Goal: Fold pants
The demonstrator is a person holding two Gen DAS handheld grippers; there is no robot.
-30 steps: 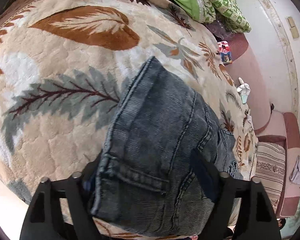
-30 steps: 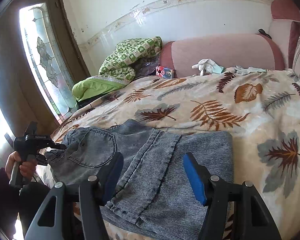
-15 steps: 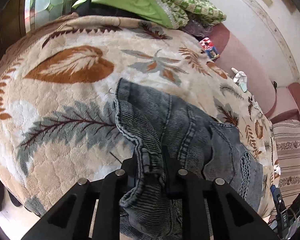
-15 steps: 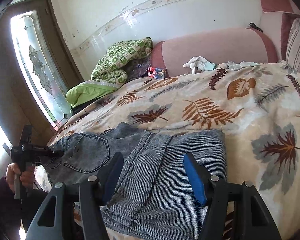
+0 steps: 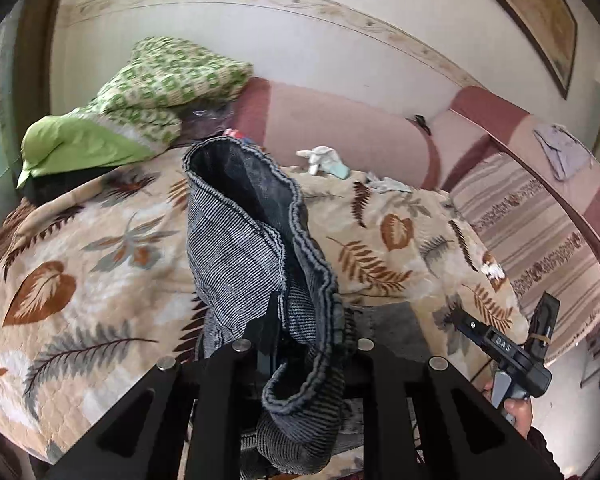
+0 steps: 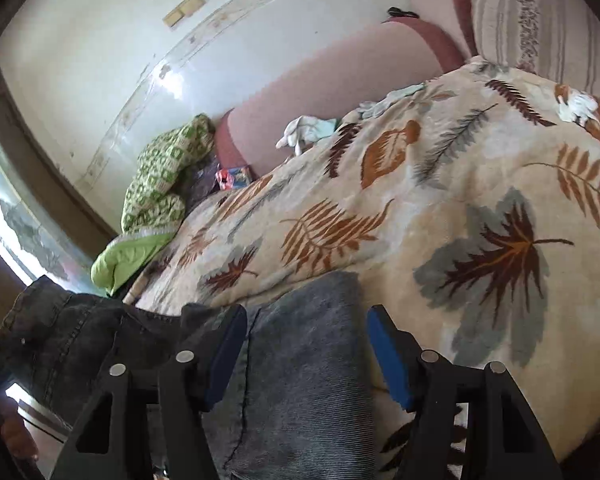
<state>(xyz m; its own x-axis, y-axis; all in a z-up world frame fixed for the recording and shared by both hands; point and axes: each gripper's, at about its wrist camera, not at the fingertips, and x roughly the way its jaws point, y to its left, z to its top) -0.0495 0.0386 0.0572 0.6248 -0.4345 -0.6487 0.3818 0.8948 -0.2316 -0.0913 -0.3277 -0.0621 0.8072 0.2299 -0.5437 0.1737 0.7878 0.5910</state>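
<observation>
Grey-blue denim pants (image 5: 256, 264) lie on a leaf-patterned blanket (image 5: 100, 280). My left gripper (image 5: 304, 344) is shut on the waistband end and holds it lifted, the fabric standing up in front of the camera. In the right wrist view the folded leg part of the pants (image 6: 308, 360) lies flat between the blue pads (image 6: 388, 356) of my right gripper (image 6: 306, 344), which is open and low over the cloth. The lifted dark end (image 6: 68, 328) shows at the left. The right gripper's body (image 5: 508, 352) shows in the left wrist view.
A green quilt and patterned blanket (image 5: 140, 100) are piled at the bed's far left corner. A pink headboard (image 5: 340, 128) runs behind. White gloves (image 5: 324, 158) and a small colourful box (image 6: 236, 176) lie at the far edge. A striped pillow (image 5: 540, 216) is right.
My left gripper closed on the waistband and lifted it up off the blanket, swinging toward the right. My right gripper dropped lower and closer over the folded legs, still open.
</observation>
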